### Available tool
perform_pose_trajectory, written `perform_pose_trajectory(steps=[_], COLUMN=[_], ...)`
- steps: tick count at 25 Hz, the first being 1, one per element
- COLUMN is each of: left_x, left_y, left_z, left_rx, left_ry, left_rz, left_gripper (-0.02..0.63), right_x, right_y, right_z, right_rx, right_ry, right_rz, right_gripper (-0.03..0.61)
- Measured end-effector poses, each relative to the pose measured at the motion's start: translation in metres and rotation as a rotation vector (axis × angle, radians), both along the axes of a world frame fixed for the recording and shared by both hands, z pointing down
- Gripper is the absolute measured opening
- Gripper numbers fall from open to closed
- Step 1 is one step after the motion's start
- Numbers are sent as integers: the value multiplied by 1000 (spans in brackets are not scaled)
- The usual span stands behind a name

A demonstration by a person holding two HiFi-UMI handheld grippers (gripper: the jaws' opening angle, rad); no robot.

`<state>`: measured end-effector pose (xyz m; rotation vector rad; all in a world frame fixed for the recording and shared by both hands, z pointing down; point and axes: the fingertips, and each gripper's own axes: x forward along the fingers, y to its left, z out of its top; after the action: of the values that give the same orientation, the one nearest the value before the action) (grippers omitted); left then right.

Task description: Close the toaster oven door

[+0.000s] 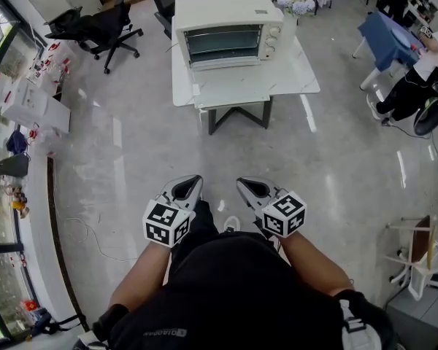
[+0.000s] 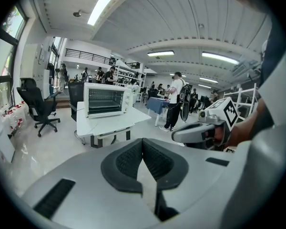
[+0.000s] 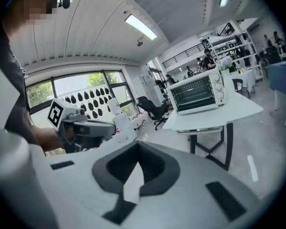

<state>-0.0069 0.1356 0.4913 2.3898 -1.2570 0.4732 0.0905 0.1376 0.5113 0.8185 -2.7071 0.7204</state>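
A cream toaster oven (image 1: pixel 230 29) stands on a white table (image 1: pixel 292 79) well ahead of me, its glass front facing me. At this distance I cannot tell how its door stands. The oven also shows small in the left gripper view (image 2: pixel 105 99) and in the right gripper view (image 3: pixel 198 93). My left gripper (image 1: pixel 196 183) and right gripper (image 1: pixel 242 184) hang side by side close to my body, far short of the table. Both are shut with nothing between the jaws, and their pads meet at the tips (image 2: pixel 143 140) (image 3: pixel 138 144).
A black office chair (image 1: pixel 102 24) stands to the left of the table. Seated people (image 1: pixel 416 79) and a blue-covered table (image 1: pixel 387 35) are at the right. A white stand (image 1: pixel 417 257) is at the near right, and a low shelf with small items (image 1: pixel 18 195) runs along the left wall.
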Motion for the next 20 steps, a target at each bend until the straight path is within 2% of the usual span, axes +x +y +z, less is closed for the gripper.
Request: perform_pose_trajectory(steps=[11, 20], left_x=[-1, -32], left_y=[-45, -106], left_z=[1, 0], left_rx=[15, -1], left_ry=[15, 10], left_rz=[32, 52], left_gripper=[3, 3], right_x=[1, -33], right_y=[-33, -100], right_z=[9, -2], right_rx=[-15, -4], right_ry=[13, 19], right_rz=[49, 66], right_gripper=[2, 2])
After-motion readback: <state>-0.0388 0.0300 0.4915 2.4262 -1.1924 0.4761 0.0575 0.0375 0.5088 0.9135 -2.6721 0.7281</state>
